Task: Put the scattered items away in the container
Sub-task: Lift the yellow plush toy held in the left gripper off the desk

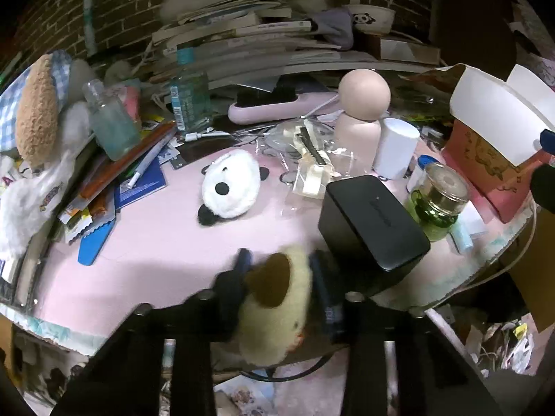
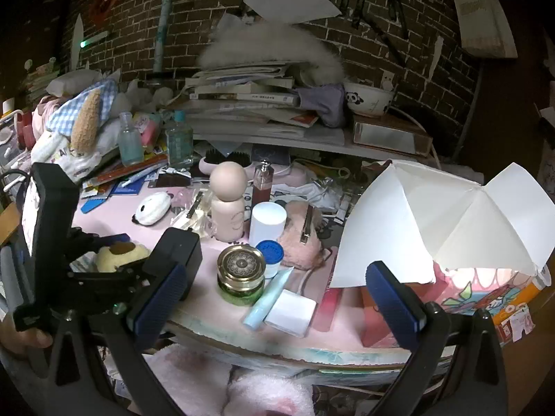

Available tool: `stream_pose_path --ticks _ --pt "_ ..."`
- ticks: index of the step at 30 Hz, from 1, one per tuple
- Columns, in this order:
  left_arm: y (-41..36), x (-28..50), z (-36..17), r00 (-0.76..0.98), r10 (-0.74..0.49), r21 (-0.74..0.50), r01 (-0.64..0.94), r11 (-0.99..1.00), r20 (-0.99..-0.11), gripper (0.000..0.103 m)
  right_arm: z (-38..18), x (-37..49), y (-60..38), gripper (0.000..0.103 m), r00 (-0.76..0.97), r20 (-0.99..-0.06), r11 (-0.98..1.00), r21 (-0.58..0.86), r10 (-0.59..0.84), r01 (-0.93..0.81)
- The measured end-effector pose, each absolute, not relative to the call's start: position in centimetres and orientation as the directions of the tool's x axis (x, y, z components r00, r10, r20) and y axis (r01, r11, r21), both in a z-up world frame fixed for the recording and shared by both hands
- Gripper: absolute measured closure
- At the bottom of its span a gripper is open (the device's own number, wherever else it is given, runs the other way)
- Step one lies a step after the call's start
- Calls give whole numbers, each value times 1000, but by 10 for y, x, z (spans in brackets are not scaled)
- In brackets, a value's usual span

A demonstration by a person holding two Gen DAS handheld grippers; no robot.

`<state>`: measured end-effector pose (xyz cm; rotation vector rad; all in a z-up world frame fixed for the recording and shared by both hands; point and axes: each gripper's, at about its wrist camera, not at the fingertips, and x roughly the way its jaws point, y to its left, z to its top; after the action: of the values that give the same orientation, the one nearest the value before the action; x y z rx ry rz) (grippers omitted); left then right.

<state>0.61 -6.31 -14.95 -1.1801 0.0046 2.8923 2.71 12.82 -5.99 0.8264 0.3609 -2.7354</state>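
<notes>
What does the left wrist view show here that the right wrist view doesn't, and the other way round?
Only the left wrist view shows the left gripper from behind, shut on the yellow plush toy, and the black box beside it. Only the right wrist view shows the right gripper open and empty, the pink furry pouch and the blue-capped jar. Both show the panda pouch, the pink round-headed bottle and the green jar.

A dark brick wall [image 2: 215, 10] stood behind the pink-topped desk [image 2: 114, 222]. A shelf [image 2: 277, 145] along it sagged under stacked books [image 2: 242, 97]. The room was dim, with a small green light [image 2: 82, 44] glowing on the wall.
</notes>
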Motion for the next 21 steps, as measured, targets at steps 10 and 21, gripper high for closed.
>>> stream_pose_path --ticks 10,21 --pt "-76 -3 -140 -717 -4 -38 42 -998 -697 84 -58 25 128 0 -804 -564 -937 -143 -187 318" --pt "-44 -33 -23 -759 173 -73 -164 -984 -627 84 -61 17 132 0 -792 -581 -944 -117 -187 308"
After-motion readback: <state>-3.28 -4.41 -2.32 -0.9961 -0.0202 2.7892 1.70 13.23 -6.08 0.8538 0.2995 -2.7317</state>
